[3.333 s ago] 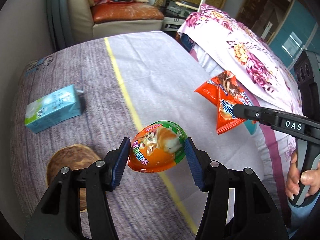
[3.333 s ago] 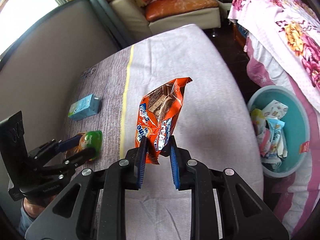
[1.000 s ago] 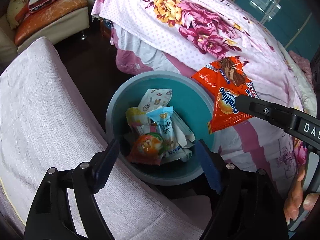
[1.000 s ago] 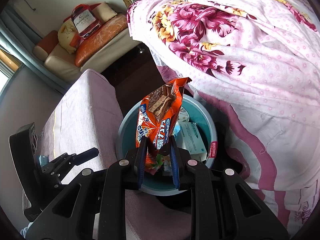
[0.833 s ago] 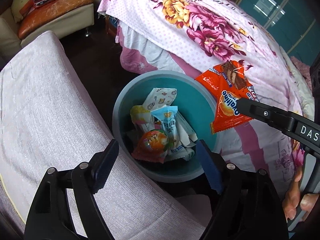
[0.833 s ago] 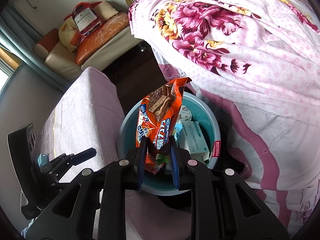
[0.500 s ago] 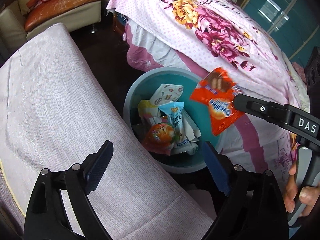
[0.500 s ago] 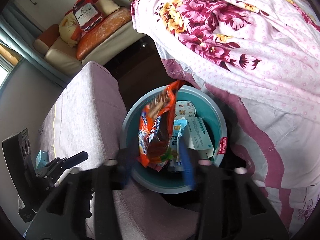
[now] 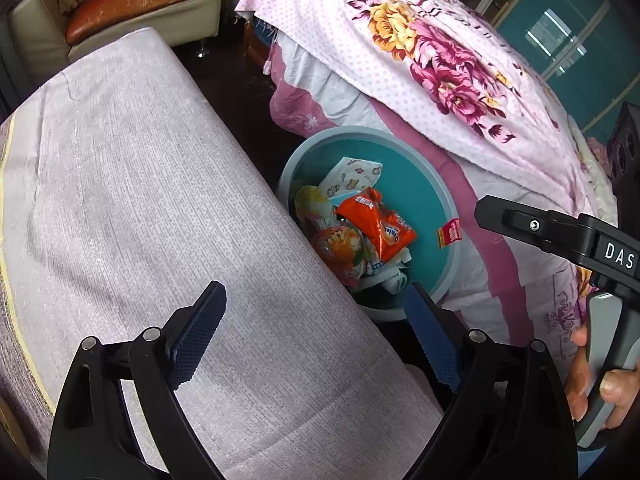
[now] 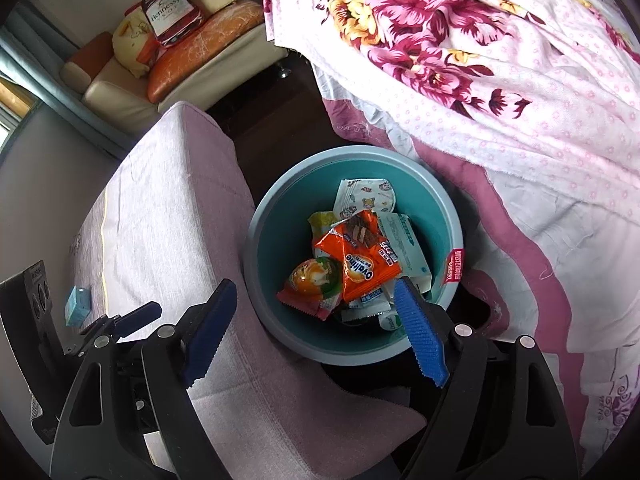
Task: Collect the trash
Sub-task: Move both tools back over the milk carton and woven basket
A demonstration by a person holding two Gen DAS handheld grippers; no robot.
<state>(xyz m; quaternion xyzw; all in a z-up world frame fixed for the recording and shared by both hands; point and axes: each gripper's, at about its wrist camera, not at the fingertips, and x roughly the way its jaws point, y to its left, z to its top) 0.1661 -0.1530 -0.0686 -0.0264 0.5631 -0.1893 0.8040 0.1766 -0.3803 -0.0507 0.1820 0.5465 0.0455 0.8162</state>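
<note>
Soft daylight, sharp fisheye frames with dark rounded corners

Even, diffuse light filled both views; the floral bedspread (image 10: 500, 60) was the brightest area and nearly washed out in the right wrist view. The floor between the furniture stayed deep in shadow. Straight edges bowed strongly toward the rims, where black vignetting cut the corners. Print on the orange wrapper (image 10: 362, 266) read clearly, without motion blur.

Orange wrapper (image 10: 362, 264), teal bin (image 10: 280, 236)
</note>
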